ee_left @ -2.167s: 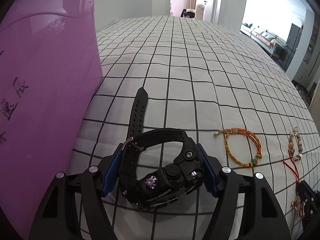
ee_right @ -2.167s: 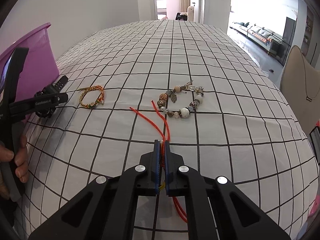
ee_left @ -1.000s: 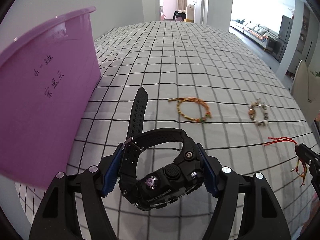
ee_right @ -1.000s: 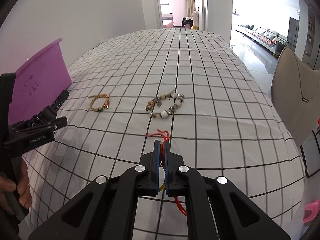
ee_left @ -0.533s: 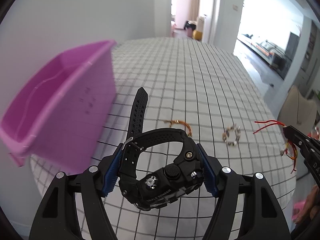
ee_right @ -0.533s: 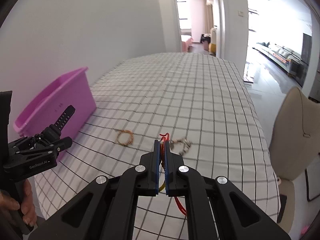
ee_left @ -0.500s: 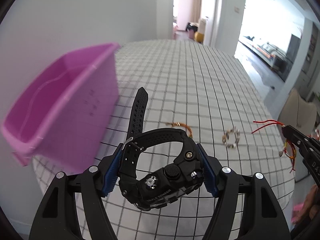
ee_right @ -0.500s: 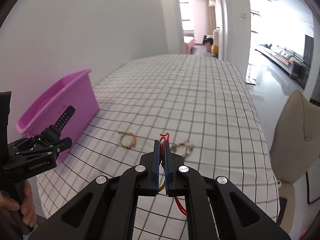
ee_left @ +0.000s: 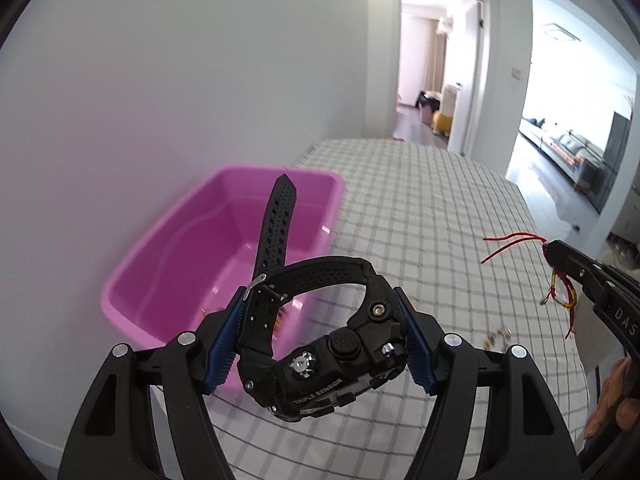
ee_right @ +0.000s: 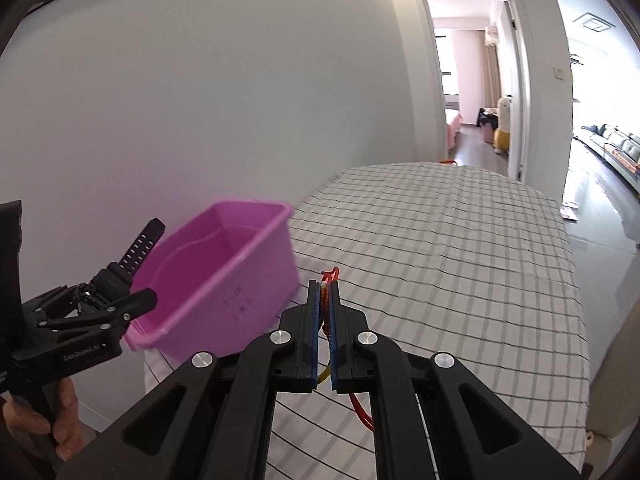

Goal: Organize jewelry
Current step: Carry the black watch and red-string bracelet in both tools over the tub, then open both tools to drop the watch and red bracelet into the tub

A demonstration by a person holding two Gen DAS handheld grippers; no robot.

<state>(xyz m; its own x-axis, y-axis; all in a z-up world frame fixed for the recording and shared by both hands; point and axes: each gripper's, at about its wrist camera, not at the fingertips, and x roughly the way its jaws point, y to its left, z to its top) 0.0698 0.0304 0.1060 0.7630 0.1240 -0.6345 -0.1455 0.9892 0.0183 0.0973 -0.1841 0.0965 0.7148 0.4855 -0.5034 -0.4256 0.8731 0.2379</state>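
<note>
Checked white cloth with dark grid lines (ee_left: 440, 216) covers the table, and a pink rectangular plastic tub (ee_left: 192, 256) sits at its left edge, next to the pale wall. The left claw (ee_left: 320, 346) is held in the air in front of that tub, its blue-padded fingers (ee_left: 222, 342) pinching a chunky black rubber-strapped wristwatch (ee_left: 324, 344) by the case and buckle side; the watch hangs clear of the cloth, and its free perforated strap end sticks up so that it appears against the tub's open interior. The right claw (ee_right: 325, 332) is also raised above the table, its two blue pads pressed nearly together on a red cord bracelet with yellow threads (ee_right: 329, 280), whose loop pokes out past the fingertips while red strands trail below the claw. From the left wrist camera the same cord's loose red ends (ee_left: 508, 240) fan out from the right claw's tip. A small beaded bracelet (ee_left: 498, 336) lies on the cloth, blurred, between the two claws. In the right wrist view the tub (ee_right: 224, 280) stands left of the right claw, with faint markings on its side.
</note>
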